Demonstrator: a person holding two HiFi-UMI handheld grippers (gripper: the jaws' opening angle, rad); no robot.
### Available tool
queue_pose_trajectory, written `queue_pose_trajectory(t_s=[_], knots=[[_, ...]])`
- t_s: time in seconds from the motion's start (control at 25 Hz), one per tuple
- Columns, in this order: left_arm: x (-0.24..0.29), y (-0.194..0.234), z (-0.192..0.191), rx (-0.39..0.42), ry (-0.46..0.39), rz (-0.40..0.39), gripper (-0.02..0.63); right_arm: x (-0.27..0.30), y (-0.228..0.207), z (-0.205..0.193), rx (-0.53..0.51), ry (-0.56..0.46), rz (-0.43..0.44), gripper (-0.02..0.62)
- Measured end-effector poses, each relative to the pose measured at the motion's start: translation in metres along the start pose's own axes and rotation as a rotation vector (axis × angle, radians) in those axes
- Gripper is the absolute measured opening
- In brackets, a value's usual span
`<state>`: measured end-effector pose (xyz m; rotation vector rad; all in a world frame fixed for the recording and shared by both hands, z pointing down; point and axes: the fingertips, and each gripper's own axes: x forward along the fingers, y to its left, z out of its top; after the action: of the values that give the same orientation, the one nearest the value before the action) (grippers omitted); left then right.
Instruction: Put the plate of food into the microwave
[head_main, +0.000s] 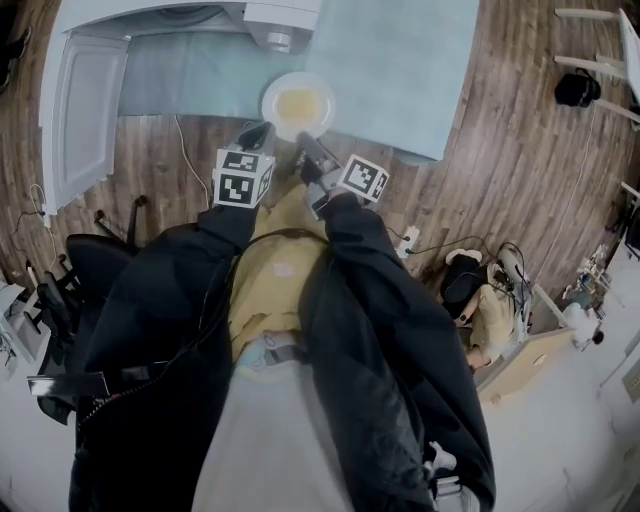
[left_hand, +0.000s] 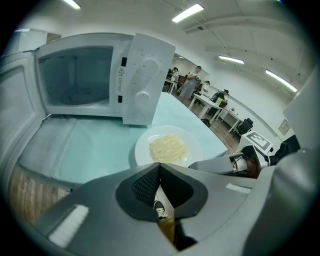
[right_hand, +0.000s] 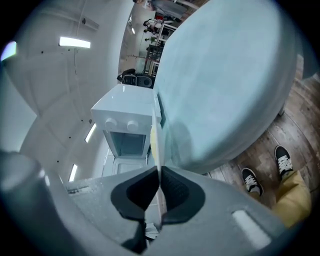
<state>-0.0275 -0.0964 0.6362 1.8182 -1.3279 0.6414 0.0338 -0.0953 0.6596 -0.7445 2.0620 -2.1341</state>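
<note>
A white plate (head_main: 298, 103) of pale yellow noodles sits at the near edge of the light blue table (head_main: 400, 60). My right gripper (head_main: 300, 140) is shut on the plate's near rim. In the right gripper view the plate (right_hand: 155, 135) shows edge-on, pinched between the pads of that gripper (right_hand: 160, 172). My left gripper (head_main: 265, 130) hovers just left of the plate, and its jaws (left_hand: 160, 167) are shut with nothing in them. The white microwave (left_hand: 82, 75) stands beyond the plate (left_hand: 167, 147) with its cavity showing and its door (head_main: 85, 110) swung wide open.
A black chair (head_main: 90, 270) stands at my left on the wood floor. Cables and a power strip (head_main: 408, 240) lie at my right. The microwave's control panel (left_hand: 145, 85) stands between the cavity and the plate. People sit at desks (left_hand: 192, 82) far behind.
</note>
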Motion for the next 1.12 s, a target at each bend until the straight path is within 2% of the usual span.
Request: queue_pose_trajectory(t_s=[0.2,0.44,0.76,0.96,1.12], knots=[[-0.018,0.044,-0.005,-0.050,-0.025,0.034,0.002,0.042,0.008,-0.026,0.021,0.057,-0.022,0.011],[-0.032,0.068,0.003,-0.094,-0.052,0.077,0.002,0.070,0.021,-0.031,0.018,0.105,-0.031,0.011],[-0.057,0.129,0.006,-0.138,-0.074,0.131,0.002,0.137,0.053,-0.047,-0.004,0.142,0.037,0.011],[-0.068,0.161,0.016,-0.146,-0.090,0.146,0.002,0.176,0.071,-0.050,-0.011,0.152,0.047,0.011],[-0.071,0.184,0.024,-0.157,-0.097,0.156,0.002,0.205,0.086,-0.049,-0.011,0.148,0.090,0.011]])
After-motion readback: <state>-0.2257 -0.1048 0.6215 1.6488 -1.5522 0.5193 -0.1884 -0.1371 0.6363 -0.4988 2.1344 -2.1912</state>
